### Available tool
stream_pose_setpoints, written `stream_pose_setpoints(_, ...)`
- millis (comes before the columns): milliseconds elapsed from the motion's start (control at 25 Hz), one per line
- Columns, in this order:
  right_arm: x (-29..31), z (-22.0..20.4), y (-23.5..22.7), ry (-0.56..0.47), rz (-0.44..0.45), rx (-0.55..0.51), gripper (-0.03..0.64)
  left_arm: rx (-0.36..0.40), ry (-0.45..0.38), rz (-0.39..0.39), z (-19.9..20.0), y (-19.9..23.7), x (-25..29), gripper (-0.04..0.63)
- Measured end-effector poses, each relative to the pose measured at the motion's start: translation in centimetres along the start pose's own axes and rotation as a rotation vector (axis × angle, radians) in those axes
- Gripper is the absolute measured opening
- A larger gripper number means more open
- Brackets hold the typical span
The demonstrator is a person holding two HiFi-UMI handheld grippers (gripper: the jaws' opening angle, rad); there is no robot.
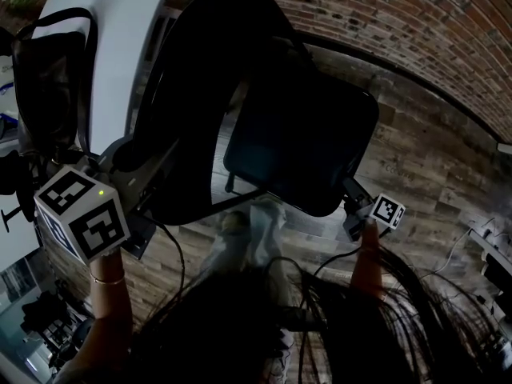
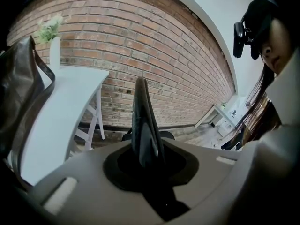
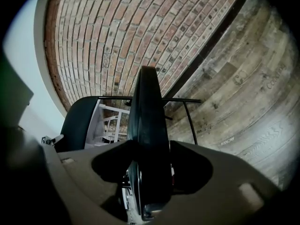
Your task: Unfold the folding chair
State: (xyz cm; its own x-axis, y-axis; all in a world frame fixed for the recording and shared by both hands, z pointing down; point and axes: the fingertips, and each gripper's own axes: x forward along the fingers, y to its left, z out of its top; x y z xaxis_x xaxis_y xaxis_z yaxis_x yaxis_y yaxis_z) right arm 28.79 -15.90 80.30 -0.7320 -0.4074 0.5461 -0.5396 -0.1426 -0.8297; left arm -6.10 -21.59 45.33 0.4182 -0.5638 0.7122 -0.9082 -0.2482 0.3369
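Two hand-held grippers (image 1: 132,160) (image 1: 352,194) clamp one folding chair (image 1: 300,134).

The white table (image 1: 120,46) and a dark bag (image 1: 48,78) stand close against the folding chair (image 1: 296,134) on its left, leaving little gap there. On the right, wooden floor (image 1: 424,158) lies open up to the brick wall (image 1: 384,14).

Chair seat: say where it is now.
Head view, centre: the seat hangs over the wood floor, right of the backrest, its right edge gripped by the right tool.
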Motion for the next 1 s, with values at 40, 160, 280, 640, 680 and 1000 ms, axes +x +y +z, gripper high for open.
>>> stream_pose_setpoints(40, -0.1, -0.1, -0.2, 0.0, -0.01, 0.006, 0.238, 0.001, 0.001, -0.001, 0.0, 0.1, 0.0, 0.069)
stream_pose_setpoints(160, 0.1, -0.3, 0.0, -0.007, 0.012, 0.026, 0.239, 0.004, 0.005, -0.005, -0.1, 0.6, 0.1, 0.069)
stream_pose_setpoints(280, 0.4, -0.7, 0.1, -0.009, 0.019, 0.021, 0.232, 0.01, 0.014, -0.013, -0.4, 1.2, 0.4, 0.069)
stream_pose_setpoints(640, 0.3, -1.2, -1.1, -0.022, -0.049, 0.037, 0.232, 0.015, 0.025, -0.032, -0.6, 2.3, 0.7, 0.071)
stream_pose_setpoints(680, 0.4, -1.3, -1.1, -0.022, -0.043, 0.038, 0.232, 0.015, 0.026, -0.032, -0.7, 2.4, 0.7, 0.071)
stream_pose_setpoints(1000, 0.4, -2.0, -1.8, -0.031, -0.112, 0.04, 0.224, 0.027, 0.042, -0.022, -1.2, 3.9, 0.8, 0.078)
